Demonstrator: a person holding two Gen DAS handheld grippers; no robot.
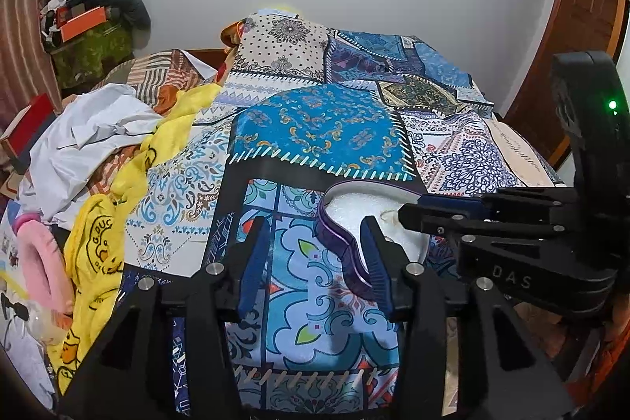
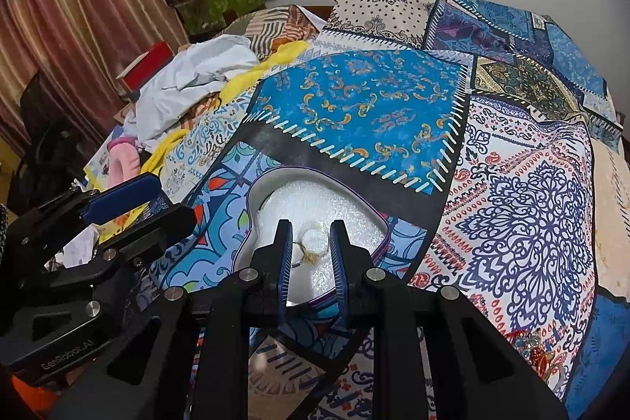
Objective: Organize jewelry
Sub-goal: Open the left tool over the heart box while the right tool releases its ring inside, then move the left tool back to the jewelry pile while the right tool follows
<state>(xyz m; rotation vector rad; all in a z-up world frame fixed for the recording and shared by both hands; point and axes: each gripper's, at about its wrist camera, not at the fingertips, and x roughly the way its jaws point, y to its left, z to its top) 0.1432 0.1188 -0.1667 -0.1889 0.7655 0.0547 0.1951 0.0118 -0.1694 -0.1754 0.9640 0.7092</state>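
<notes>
**Two grippers close in on a heart-shaped jewelry box on a patchwork bed**

A purple-rimmed jewelry box [image 2: 380,223] lies open on a bed [image 2: 354,97] spread with a blue patchwork cover, its white foam lining turned upward — a position that leaves the contents reachable from above. The right gripper [image 2: 312,254] hangs directly over the box, its fingers [image 2: 284,254] a little apart and flanking a pearly, gold-toned jewelry piece [image 2: 314,243] that rests on the foam; whether the pads touch it cannot be told, and they do not look clamped. The placement suggests a pick or a release in progress. The left gripper [image 1: 315,262] waits at the box's near-left edge with its fingers [image 1: 252,262] wide apart and holding nothing, one finger overlapping the rim — seemingly ready to steady the box.

The right wrist view alone shows the jewelry piece clearly, centred between the fingers, along with the box's full heart outline. The left wrist view shows only a slice of the box [image 1: 342,243] and a faint hint of the piece, but it catches the right gripper [image 1: 417,213] from the side, reaching in low over the foam. Loose clothes [image 1: 94,132] are heaped at the bed's far-left side.
</notes>
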